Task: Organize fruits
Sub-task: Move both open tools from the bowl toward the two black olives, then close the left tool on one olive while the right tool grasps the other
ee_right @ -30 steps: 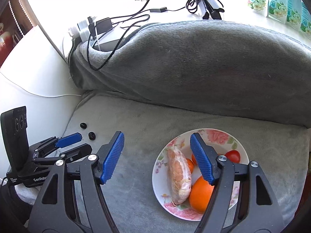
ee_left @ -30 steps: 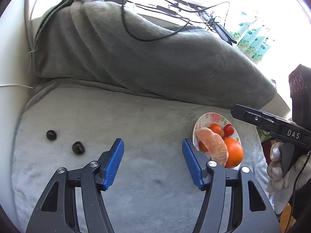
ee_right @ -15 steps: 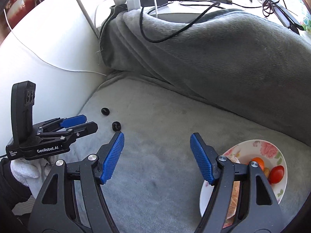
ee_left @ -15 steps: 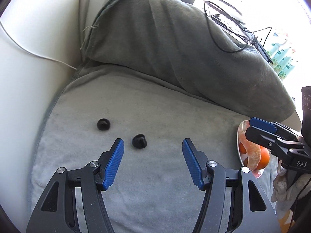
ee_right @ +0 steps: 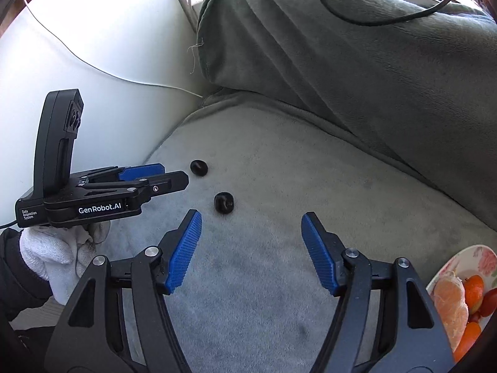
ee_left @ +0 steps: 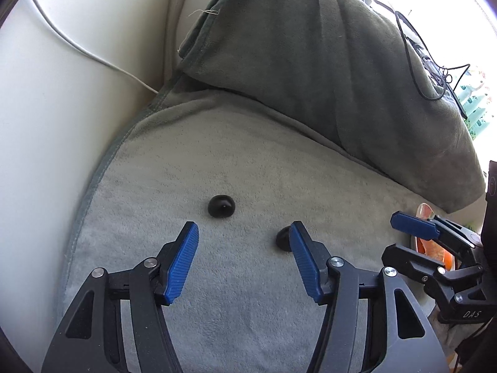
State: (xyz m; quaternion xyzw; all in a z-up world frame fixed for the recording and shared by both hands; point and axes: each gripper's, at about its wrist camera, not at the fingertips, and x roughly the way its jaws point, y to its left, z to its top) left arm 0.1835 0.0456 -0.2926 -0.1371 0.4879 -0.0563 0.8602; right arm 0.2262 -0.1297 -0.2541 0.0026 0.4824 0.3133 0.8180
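Note:
Two small dark round fruits lie on the grey blanket. In the left wrist view the far one (ee_left: pixel 221 205) sits just beyond my open left gripper (ee_left: pixel 243 245); the near one (ee_left: pixel 282 240) is partly hidden behind its right finger. In the right wrist view they show as the far fruit (ee_right: pixel 198 168) and the near fruit (ee_right: pixel 224 202), ahead and left of my open, empty right gripper (ee_right: pixel 251 236). The left gripper (ee_right: pixel 155 177) there points at the far fruit. A floral plate (ee_right: pixel 475 255) with a peeled orange (ee_right: pixel 450 301), tangerines and cherry tomatoes is at bottom right.
A bunched grey blanket (ee_left: pixel 310 62) rises behind the flat area, with black cables (ee_left: pixel 428 71) on top. A white wall with a thin white cord (ee_left: pixel 77 46) bounds the left side. The right gripper (ee_left: pixel 435 248) appears at the right edge of the left wrist view, over the plate.
Both grippers have swung left, away from the plate and toward the two dark fruits. The fruits now lie right at the left gripper's fingertips. Both grippers stay open.

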